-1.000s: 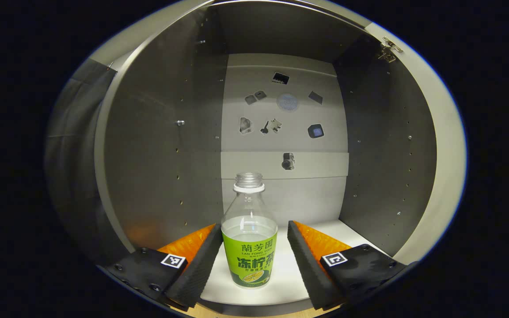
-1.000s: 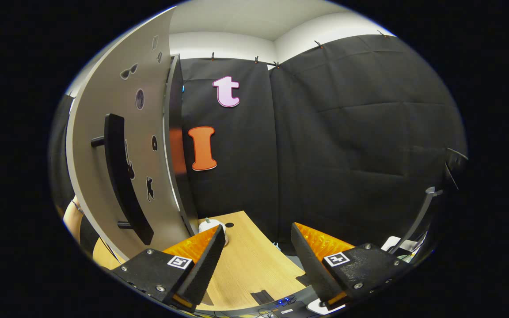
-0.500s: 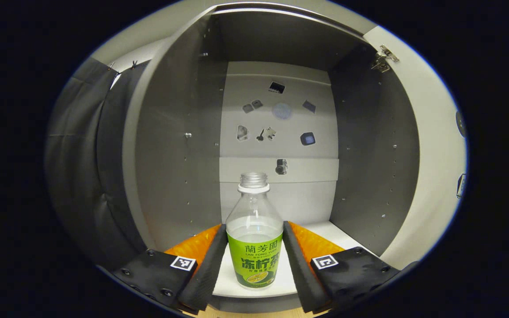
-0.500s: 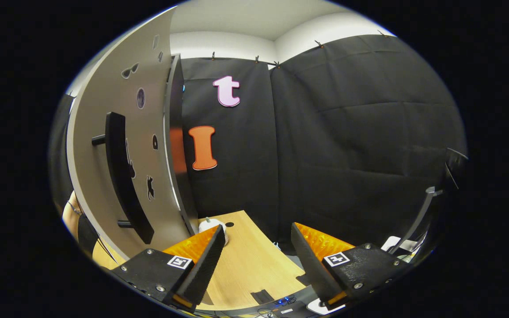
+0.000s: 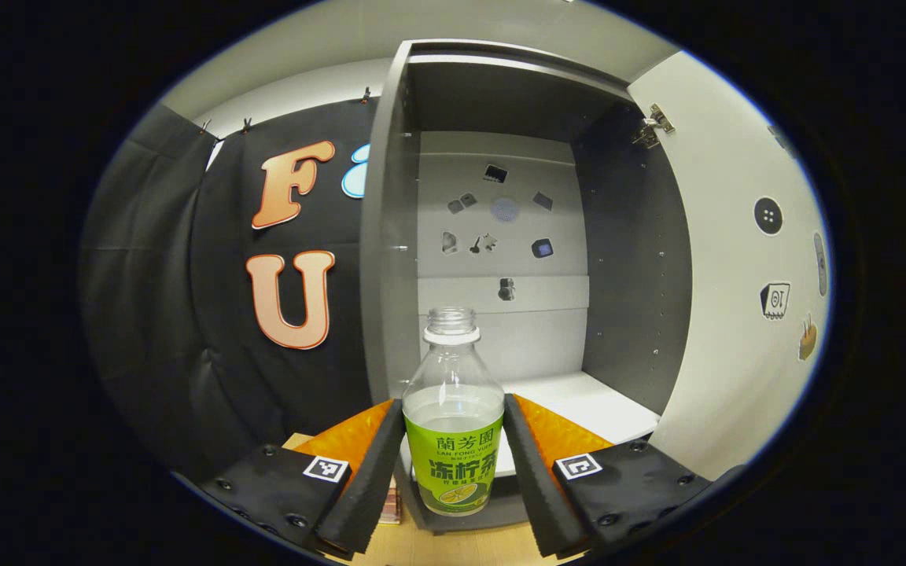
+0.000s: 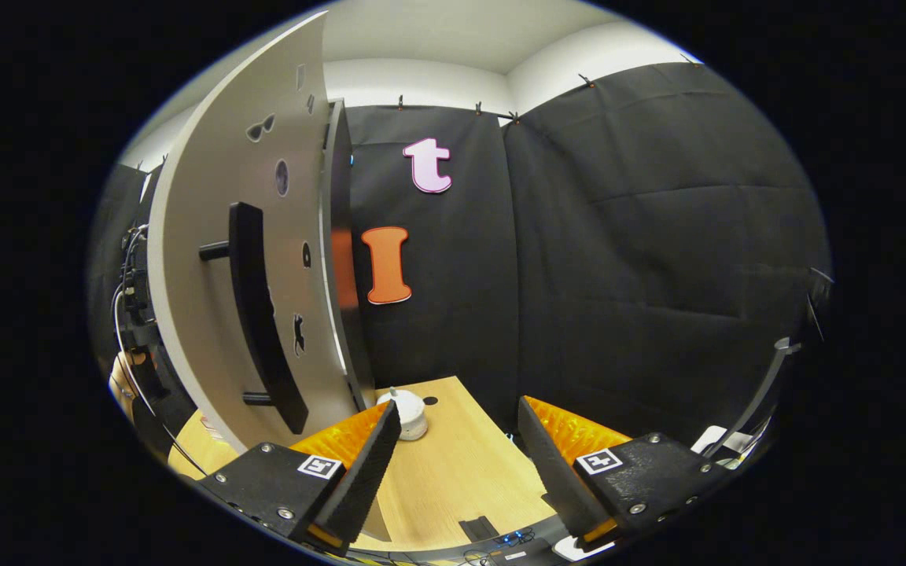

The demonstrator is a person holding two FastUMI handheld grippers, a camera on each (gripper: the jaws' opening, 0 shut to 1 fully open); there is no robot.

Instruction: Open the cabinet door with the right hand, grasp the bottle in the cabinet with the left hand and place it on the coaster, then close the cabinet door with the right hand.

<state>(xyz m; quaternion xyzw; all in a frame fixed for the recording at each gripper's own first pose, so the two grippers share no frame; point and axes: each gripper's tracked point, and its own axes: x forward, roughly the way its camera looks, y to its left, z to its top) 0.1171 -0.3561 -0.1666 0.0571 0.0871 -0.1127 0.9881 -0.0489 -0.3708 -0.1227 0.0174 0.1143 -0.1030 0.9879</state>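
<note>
In the left gripper view my left gripper [image 5: 453, 464] is shut on a clear bottle [image 5: 453, 424] with a green label and no cap, both fingers pressed to its sides. The bottle hangs upright in front of the open grey cabinet [image 5: 626, 259], clear of its white shelf [image 5: 579, 401]. The swung-out cabinet door [image 5: 736, 299] stands at the right. In the right gripper view my right gripper [image 6: 457, 464] is open with nothing between its fingers, to the right of the door [image 6: 201, 259] and its black bar handle [image 6: 260, 322].
A wooden tabletop [image 6: 461, 472] lies under my right gripper, with a small white round object [image 6: 407, 413] near the door's foot. A person's hand [image 6: 123, 377] shows past the door's left edge. A metal stand [image 6: 760, 393] rises at the right.
My left gripper closed on the bottle and drew it back out of the cabinet. My right gripper shifted slightly, so the door now sits a bit more to the right in its view.
</note>
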